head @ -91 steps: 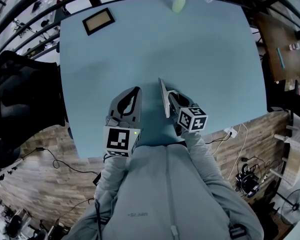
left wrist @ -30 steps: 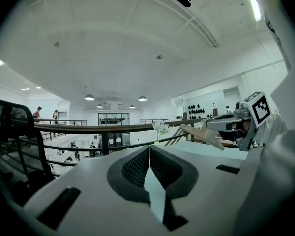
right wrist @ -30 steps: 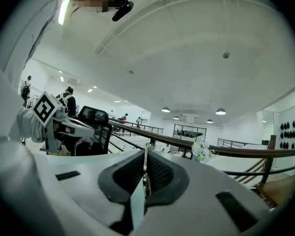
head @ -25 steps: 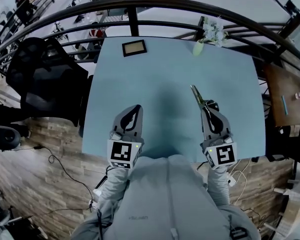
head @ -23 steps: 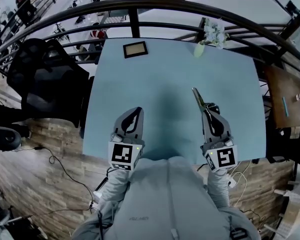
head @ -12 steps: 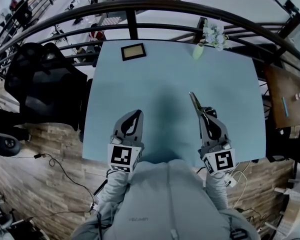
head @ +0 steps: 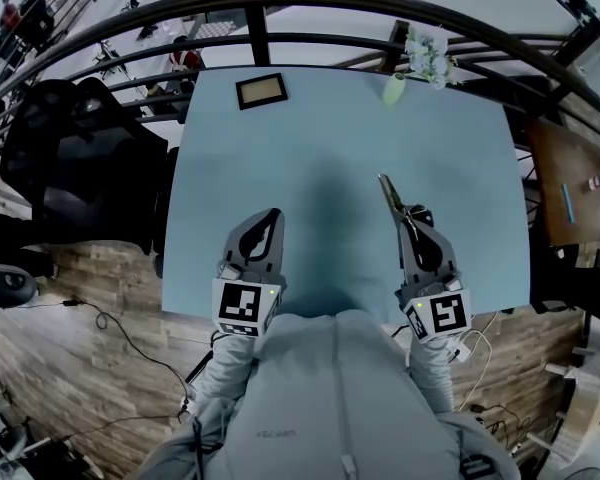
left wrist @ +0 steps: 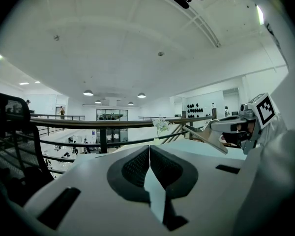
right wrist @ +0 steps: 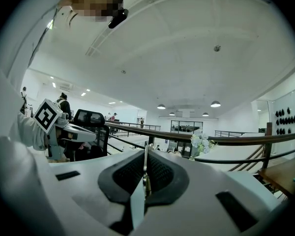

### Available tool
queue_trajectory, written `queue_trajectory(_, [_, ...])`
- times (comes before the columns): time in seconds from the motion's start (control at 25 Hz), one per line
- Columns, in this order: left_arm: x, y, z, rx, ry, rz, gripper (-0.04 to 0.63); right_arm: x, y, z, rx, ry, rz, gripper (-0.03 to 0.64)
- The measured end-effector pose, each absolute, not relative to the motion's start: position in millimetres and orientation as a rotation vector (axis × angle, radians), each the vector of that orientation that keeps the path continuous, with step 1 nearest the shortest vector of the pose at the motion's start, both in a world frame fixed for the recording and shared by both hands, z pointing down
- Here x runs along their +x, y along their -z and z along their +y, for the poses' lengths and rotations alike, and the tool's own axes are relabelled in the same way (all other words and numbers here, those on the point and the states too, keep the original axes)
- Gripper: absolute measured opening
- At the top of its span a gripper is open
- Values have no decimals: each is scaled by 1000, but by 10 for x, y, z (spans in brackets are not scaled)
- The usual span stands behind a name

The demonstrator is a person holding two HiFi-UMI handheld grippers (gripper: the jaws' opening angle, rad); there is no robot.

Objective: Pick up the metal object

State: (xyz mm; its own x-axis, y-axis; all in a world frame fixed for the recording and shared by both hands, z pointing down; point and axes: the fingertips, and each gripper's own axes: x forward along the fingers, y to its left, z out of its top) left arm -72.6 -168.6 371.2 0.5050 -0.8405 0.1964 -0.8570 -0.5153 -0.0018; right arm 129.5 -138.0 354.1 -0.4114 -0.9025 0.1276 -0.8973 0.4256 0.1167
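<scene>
The metal object [head: 389,194] is a thin flat strip that sticks forward out of my right gripper [head: 411,219], which is shut on it above the light blue table [head: 330,118]. In the right gripper view its narrow edge [right wrist: 145,170] stands upright between the black pads. My left gripper [head: 271,218] hovers over the table's near edge, shut, with nothing between its fingers [left wrist: 132,167]. The left gripper view shows the strip [left wrist: 207,136] held level at the right, clear of the table.
A dark picture frame [head: 261,90] lies at the table's far left. A pale vase [head: 393,89] with white flowers stands at the far edge by the black railing [head: 280,8]. A black chair [head: 70,158] stands left; a wooden table [head: 570,183] stands right.
Earlier the right gripper held the strip near the table's middle, close to the left gripper; it has since moved right. Over the last second both grippers have barely shifted.
</scene>
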Motion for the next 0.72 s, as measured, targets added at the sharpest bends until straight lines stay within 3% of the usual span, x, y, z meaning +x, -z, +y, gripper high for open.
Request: queue_trajectory(0.72, [-728, -3742, -1714, 2654, -260, -1453, 28, 1289, -3610, -1356, 1633, -9, -2480, 25])
